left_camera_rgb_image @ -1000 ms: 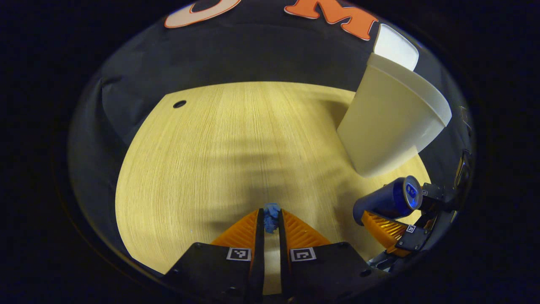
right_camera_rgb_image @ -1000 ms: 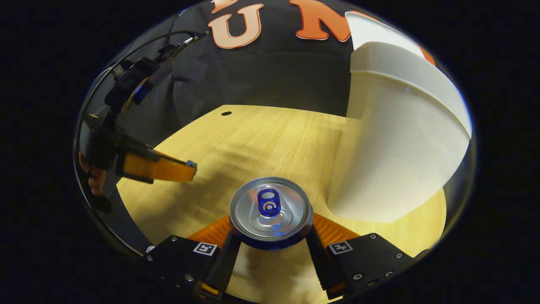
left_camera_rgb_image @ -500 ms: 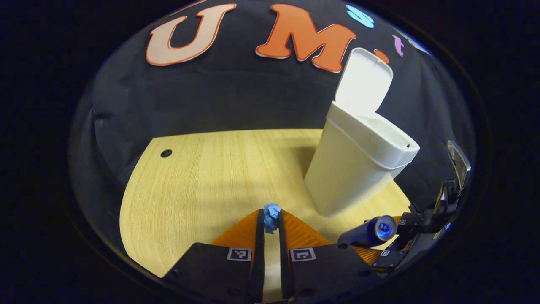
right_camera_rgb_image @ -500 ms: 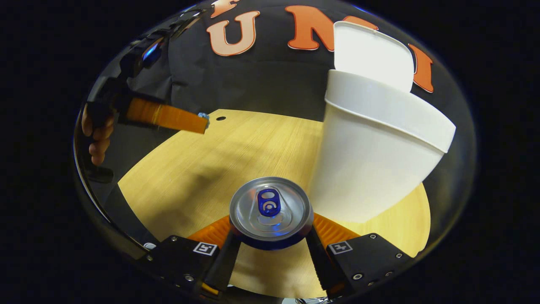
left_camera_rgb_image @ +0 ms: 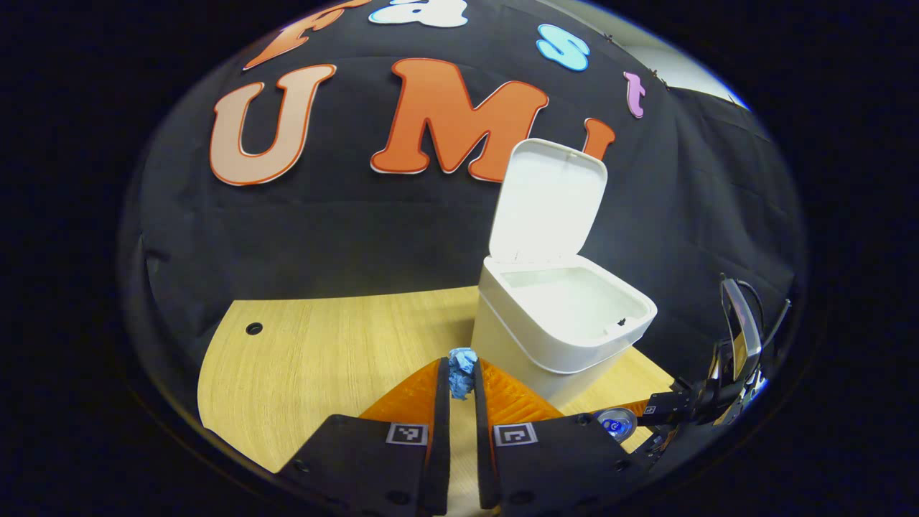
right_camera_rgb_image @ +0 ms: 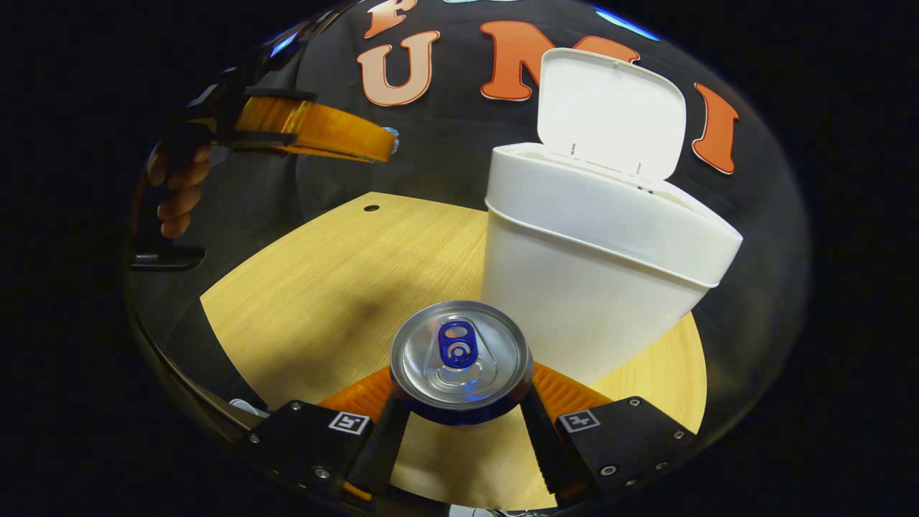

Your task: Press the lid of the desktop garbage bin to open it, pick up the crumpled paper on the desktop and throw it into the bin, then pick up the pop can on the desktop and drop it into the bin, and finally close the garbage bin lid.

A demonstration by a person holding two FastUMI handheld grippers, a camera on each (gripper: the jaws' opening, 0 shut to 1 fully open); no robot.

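White plastic desktop bin (left_camera_rgb_image: 560, 323), lid (left_camera_rgb_image: 549, 201) upright, mouth open. Left gripper (left_camera_rgb_image: 459, 384) pinches small blue crumpled paper (left_camera_rgb_image: 462, 370) short of bin. Right gripper (right_camera_rgb_image: 459, 402) clamps blue aluminium pop can (right_camera_rgb_image: 459, 355) before bin wall. Risk: thin tip-hold, paper slips or drops outside rim; 2 grippers crowding mouth.

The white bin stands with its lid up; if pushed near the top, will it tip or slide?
The bin looks like thin, light plastic, so it would probably slide on the smooth table. It narrows toward its base, and the lid stands raised, so a high push may tip it.
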